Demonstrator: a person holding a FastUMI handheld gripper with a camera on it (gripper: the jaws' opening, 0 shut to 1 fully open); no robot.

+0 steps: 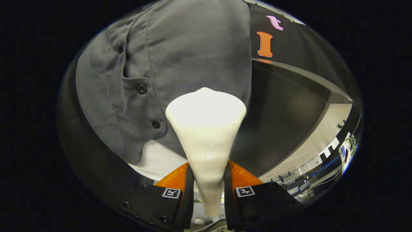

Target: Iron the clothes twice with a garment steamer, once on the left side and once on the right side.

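A white garment steamer (206, 129) is held by its narrow handle between my two fingers, and its wide head flares out ahead of them. My gripper (208, 187) is shut on that handle. The steamer's head rests against or close to a grey buttoned shirt (180, 58) that hangs beyond it, on the panel to the right of the button placket (141, 89). A white layer (157, 161) shows under the shirt's lower hem, to the left of the steamer.
The black cloth wall (283, 106) of the booth stands behind and to the right of the shirt. Far off to the lower right lies a room with desks and equipment (322, 164).
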